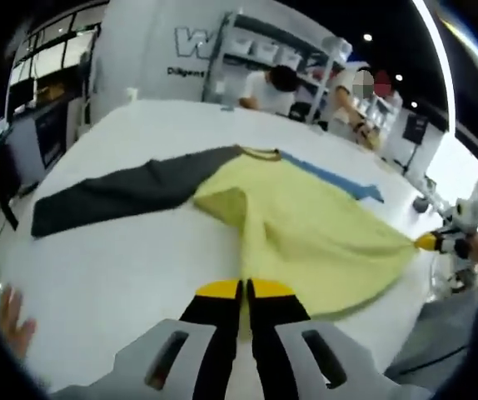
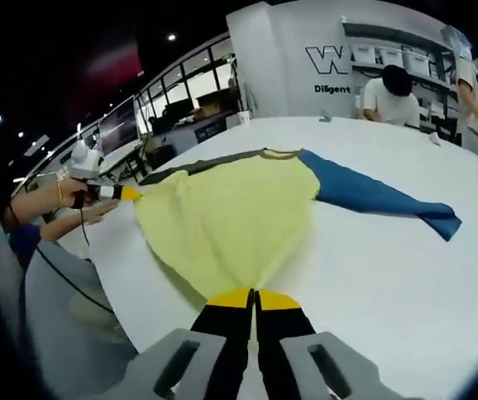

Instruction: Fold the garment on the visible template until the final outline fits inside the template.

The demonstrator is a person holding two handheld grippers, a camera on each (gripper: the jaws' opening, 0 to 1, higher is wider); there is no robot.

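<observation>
A: As the shirt (image 1: 297, 217) lies spread on the white tabletop (image 1: 122, 267) in the left gripper view, what is the left claw (image 1: 245, 292) doing?
B: Pinching its yellow hem; the dark sleeve (image 1: 114, 193) trails away.
A: And the right gripper view?
B: The right claw (image 2: 254, 297) is clamped on the hem too; the blue sleeve (image 2: 380, 197) lies flat.

both views low, facing across garment (image 1: 306, 217).

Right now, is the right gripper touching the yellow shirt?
Touching: the right gripper view shows the right gripper shut on the yellow shirt, whose hem pulls taut into it.
</observation>
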